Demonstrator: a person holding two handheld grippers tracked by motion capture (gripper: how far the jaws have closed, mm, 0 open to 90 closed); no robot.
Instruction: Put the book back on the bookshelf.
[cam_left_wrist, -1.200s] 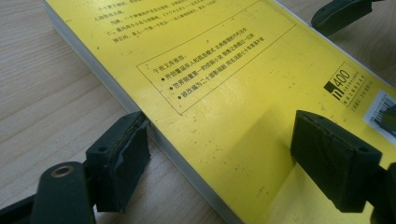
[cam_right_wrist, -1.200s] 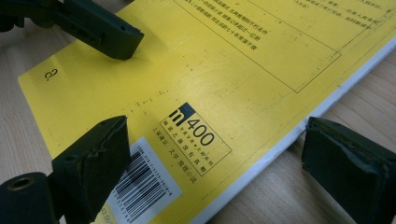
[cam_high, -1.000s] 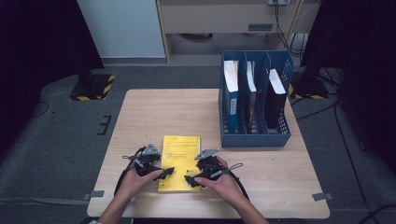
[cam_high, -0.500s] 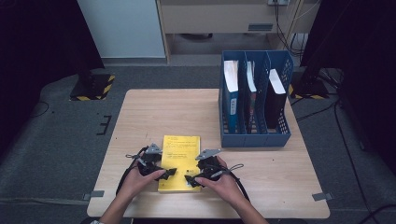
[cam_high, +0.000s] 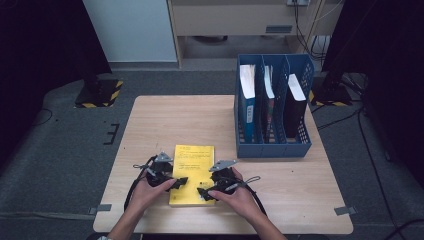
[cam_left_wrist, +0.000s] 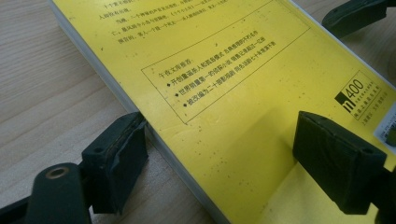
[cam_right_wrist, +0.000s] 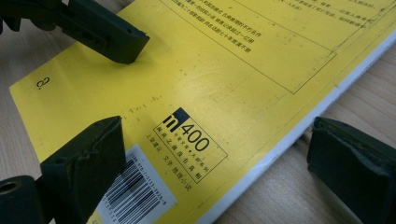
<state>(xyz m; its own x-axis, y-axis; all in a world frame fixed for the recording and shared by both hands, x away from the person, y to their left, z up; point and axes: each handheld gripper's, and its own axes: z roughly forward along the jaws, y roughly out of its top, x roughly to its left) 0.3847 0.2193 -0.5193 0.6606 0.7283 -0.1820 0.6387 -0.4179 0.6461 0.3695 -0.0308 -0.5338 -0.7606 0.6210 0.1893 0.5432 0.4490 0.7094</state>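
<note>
A yellow paperback lies flat on the wooden table near its front edge, back cover up with a barcode. My left gripper straddles the book's left edge. One jaw rests on the table against the page side and the other hovers over the cover. Its jaws have just been closing, with the book's edge between them and no grip on it. My right gripper stands open across the book's right edge, one jaw over the barcode corner, the other above bare wood.
A blue three-slot file rack stands at the back right of the table and holds upright books and folders. Bare wood stretches behind the book and to its right. The table's front edge lies just under the person's hands.
</note>
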